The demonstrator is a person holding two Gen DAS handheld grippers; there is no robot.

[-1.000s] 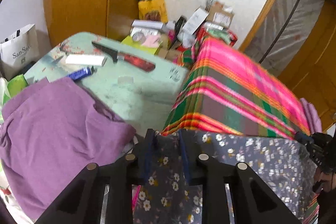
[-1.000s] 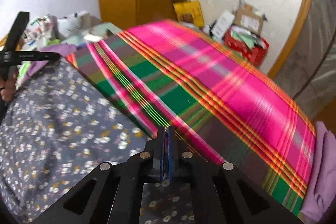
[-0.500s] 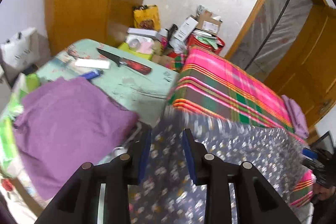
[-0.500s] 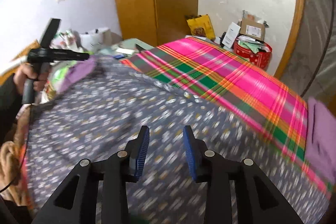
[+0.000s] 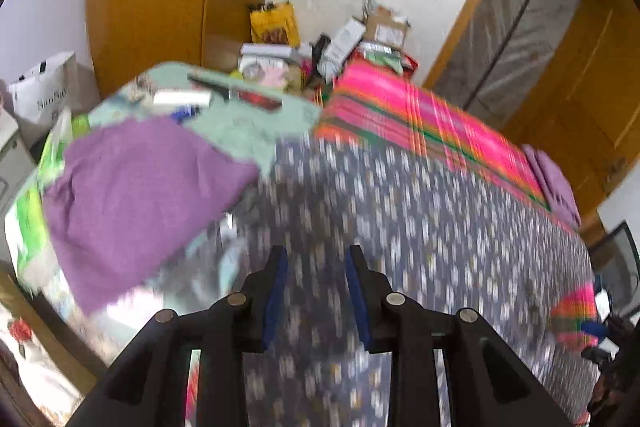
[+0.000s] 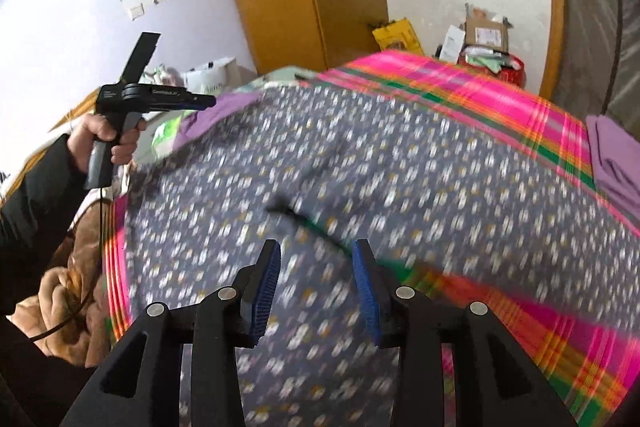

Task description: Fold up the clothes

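While agape, both tools empty, floral cloth (image 5: pixel 400 211) beneath

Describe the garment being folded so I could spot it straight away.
Find the pink-and-green plaid blanket covering the bed. Spread over its near half lies the floral garment: grey-blue with tiny white flowers, unlike the plain purple cloth beside it.

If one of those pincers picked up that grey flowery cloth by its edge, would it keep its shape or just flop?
Probably flop. The floral cloth lies draped over the striped blanket, following its curve, so it looks thin and limp. It would likely hang and trail from one pinch. It seems light, and its creases suggest it could bunch when pushed.
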